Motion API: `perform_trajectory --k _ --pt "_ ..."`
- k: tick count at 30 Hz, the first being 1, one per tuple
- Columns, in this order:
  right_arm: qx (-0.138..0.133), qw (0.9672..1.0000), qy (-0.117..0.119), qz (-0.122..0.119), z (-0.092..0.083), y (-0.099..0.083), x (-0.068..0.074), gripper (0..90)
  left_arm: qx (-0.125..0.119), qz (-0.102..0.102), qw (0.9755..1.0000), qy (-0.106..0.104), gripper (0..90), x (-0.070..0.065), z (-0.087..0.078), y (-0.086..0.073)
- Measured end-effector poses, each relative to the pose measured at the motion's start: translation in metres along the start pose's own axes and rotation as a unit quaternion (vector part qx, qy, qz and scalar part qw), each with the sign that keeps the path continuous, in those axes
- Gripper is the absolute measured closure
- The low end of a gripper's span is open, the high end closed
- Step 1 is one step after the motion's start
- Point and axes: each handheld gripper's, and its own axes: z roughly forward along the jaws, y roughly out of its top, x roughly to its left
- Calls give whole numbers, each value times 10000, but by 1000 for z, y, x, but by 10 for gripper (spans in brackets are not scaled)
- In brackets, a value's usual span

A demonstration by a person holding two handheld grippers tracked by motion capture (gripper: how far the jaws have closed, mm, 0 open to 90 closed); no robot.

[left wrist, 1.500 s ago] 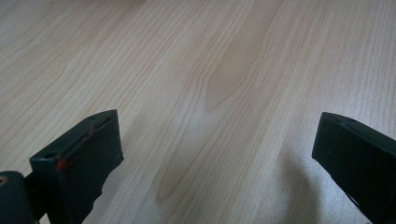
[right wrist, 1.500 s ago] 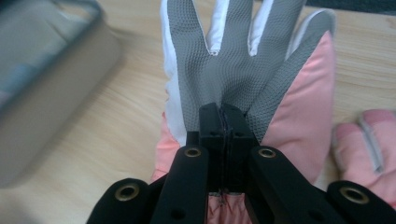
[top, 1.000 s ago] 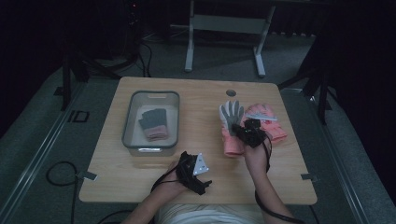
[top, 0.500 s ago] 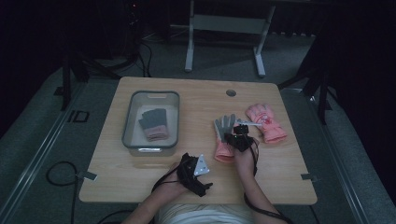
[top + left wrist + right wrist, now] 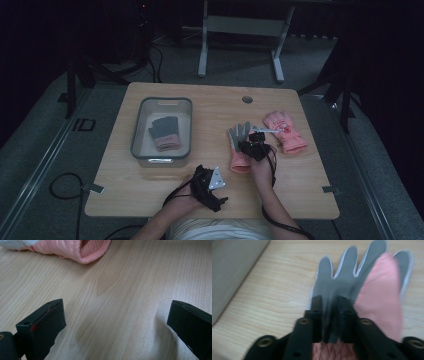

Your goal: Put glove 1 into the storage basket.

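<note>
Grey-and-pink glove (image 5: 241,146) lying flat on wooden table (image 5: 200,195), right of centre. Right gripper (image 5: 256,145) sitting on it, jaws just been opening, narrow gap, grey fabric bunching between them. Left gripper (image 5: 209,184) resting near front edge, jaws spreading wide over bare wood. Second pink glove (image 5: 286,131) lying just right. Grey bin (image 5: 160,129) sitting left, holding folded gloves (image 5: 164,133).

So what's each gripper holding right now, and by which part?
The right gripper, whose jaws have just been opening, has a fold of the grey-palmed pink glove between its jaws near the cuff end of the palm. The left gripper is open over bare table.
</note>
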Motion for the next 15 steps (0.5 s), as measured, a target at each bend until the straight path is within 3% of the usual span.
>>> perform_trajectory --k 4,7,9,14,15 --pt "-186 9996 81 -185 -16 5 -5 725 -16 -8 10000 -6 11 0 0 0" --pt "-426 9983 131 -377 -38 14 -23 710 9 22 10000 1 11 -1 1 0" --pt "-474 9981 27 -403 -47 18 -35 707 -8 -6 10000 1 11 -1 1 0" --pt "-537 9962 -198 -663 -63 23 -70 705 -21 -38 10000 -30 11 0 0 0" --pt "-537 9962 -198 -663 -63 23 -70 705 -21 -38 10000 -30 11 0 0 0"
